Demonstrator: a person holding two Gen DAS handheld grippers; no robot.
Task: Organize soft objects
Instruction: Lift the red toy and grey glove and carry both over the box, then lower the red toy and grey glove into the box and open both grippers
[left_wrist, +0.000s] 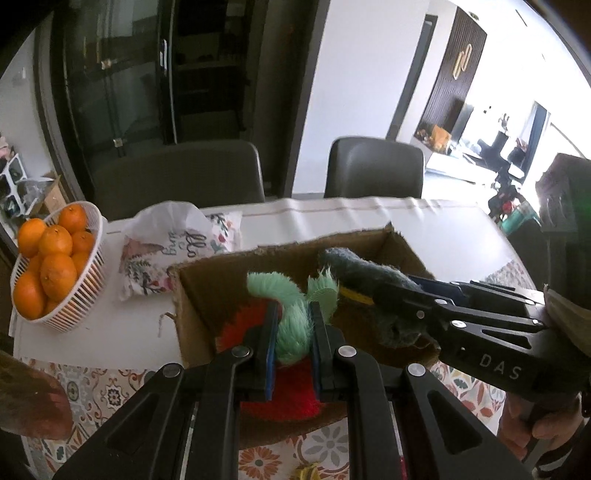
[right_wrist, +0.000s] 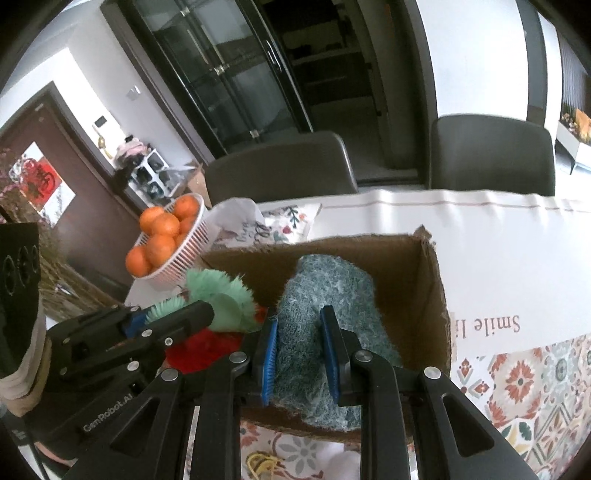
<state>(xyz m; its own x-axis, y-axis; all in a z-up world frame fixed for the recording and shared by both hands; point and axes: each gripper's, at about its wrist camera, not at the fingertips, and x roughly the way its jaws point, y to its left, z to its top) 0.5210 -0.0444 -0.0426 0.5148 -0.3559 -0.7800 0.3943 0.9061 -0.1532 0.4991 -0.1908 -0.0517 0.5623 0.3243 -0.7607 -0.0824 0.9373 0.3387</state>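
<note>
Dining chairs and a dark glass cabinet stand behind a table (right_wrist: 498, 229) under a white runner and a patterned cloth.

Left gripper (left_wrist: 293, 332) is clamped on a green plush (left_wrist: 291, 317), its blue pads pressed into the fuzzy body, which sticks up between the fingers with its tufts fanning out just past the tips. Directly under it, a red plush (left_wrist: 284, 398) lies in the near left part of a cardboard box (left_wrist: 207, 280). Right gripper (right_wrist: 299, 350) is closed on a grey-blue plush (right_wrist: 325, 295), a thick woolly roll that runs forward from the fingers and downward into the right half of the box. Both grippers hang over the open box, side by side and nearly touching, each showing in the other's view.

Judging by this, the sorting is well along: one toy is in the box and two more are held over it, ready to drop. What seems left is to let go of both and then gather what lies outside. Beyond the box, ahead and left of both grippers, a printed cushion (left_wrist: 147, 266) with a crumpled white bag on it rests on the table, possibly the next soft thing. Something yellow and fuzzy (right_wrist: 260, 461) sits on the cloth below the right gripper; I cannot tell what it is. Farther left, a white basket (left_wrist: 85, 288) of oranges (left_wrist: 55, 273) is no part of the job.
</note>
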